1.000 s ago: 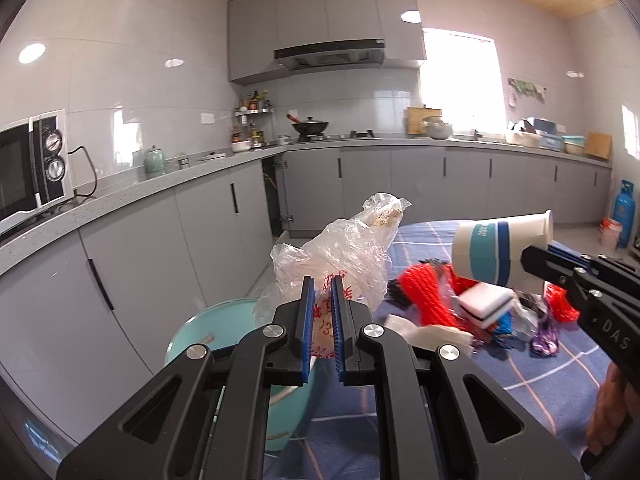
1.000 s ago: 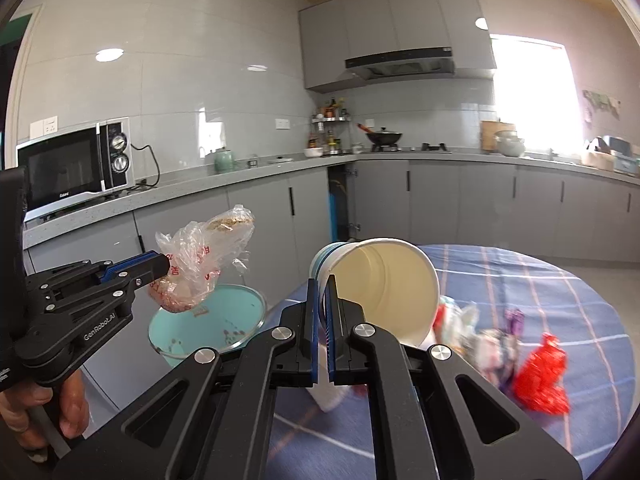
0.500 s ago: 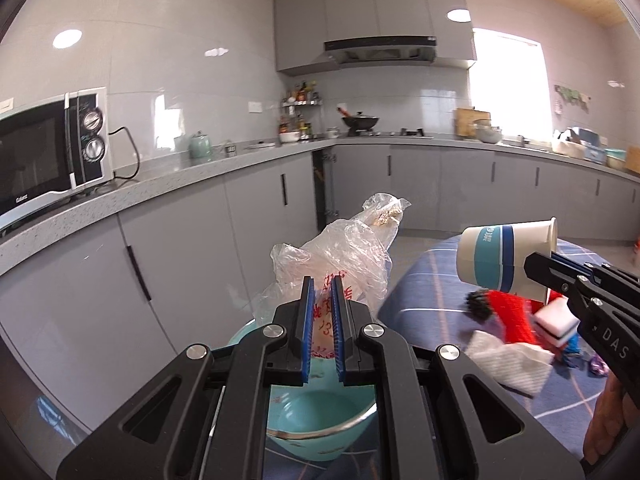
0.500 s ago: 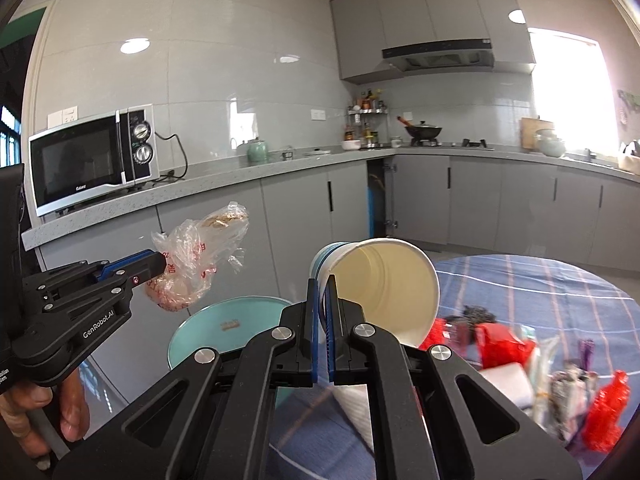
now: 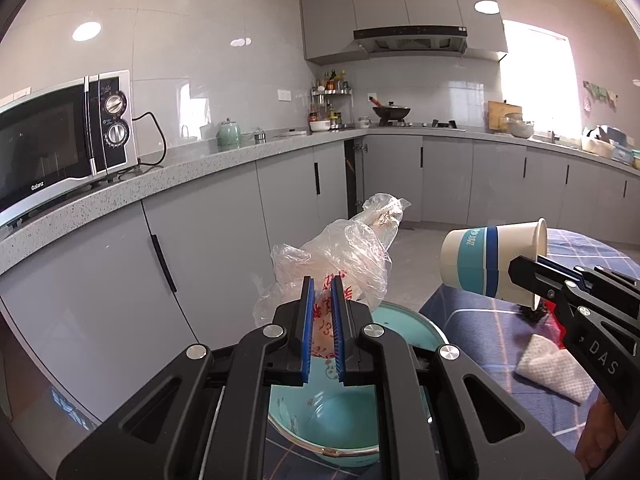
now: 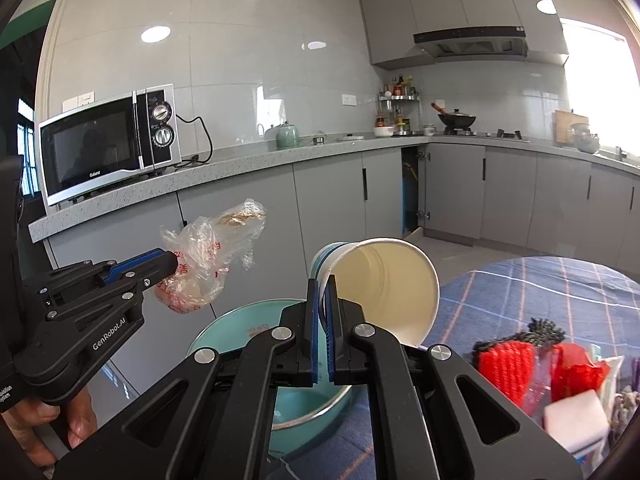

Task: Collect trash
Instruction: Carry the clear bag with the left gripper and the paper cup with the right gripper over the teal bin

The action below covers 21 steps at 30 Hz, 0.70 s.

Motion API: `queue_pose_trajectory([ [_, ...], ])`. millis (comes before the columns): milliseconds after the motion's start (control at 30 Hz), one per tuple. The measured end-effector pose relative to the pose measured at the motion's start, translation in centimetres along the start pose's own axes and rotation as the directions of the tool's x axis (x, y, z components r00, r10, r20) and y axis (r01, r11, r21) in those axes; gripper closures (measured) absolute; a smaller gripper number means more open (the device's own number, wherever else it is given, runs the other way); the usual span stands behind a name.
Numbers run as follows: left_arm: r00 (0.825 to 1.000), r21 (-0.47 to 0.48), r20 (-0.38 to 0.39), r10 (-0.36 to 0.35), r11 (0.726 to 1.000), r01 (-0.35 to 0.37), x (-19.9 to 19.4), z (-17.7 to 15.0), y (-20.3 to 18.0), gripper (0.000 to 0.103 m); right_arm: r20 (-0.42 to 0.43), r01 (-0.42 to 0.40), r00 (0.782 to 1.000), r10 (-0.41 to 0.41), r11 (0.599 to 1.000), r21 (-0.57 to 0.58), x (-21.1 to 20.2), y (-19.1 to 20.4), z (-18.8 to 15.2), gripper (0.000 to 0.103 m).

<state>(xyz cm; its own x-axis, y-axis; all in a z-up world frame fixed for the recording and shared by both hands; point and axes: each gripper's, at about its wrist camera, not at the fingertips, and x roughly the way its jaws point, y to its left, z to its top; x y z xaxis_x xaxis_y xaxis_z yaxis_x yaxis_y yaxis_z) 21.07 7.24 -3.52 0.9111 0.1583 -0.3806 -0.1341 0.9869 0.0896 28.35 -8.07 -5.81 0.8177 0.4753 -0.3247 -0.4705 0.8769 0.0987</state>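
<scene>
from my seat a lot is cut off. my left gripper (image 5: 321, 300) body covers most of the teal basin (image 5: 404, 316), so in that view i see only its far rim and a patch of its inside, with small specks i cannot identify. in the right wrist view the basin's near side is behind my right gripper (image 6: 323, 300) and its inside shows little. the plastic bag (image 5: 344, 248) is crumpled and translucent; there is something brownish near its top, but i cannot make out what. the red print on it is unreadable. at the right edge of the right view the trash pile (image 6: 560, 372) runs out of frame: red mesh, a white block, some dark bits, all on the blue checked tablecloth (image 6: 520, 284).

my left gripper's jaws are clamped narrow on the bag, which hangs above the basin's far rim. my right gripper's jaws are pinched on the rim of the paper cup (image 6: 384, 284), which lies tipped sideways, mouth toward the camera, looking empty inside, above the basin's edge. a white folded napkin (image 5: 554, 368) lies on the cloth.
</scene>
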Motion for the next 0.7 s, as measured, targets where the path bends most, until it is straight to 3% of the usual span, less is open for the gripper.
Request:
queue_pose_trajectory([
  [700,0.998,-0.007,-0.060,0.028,1.000,-0.028,3.0,-0.7,0.5,0.093,-0.074,-0.034,0.997,0.034,0.999,-0.003,5.1,0.9,-0.5,0.099],
])
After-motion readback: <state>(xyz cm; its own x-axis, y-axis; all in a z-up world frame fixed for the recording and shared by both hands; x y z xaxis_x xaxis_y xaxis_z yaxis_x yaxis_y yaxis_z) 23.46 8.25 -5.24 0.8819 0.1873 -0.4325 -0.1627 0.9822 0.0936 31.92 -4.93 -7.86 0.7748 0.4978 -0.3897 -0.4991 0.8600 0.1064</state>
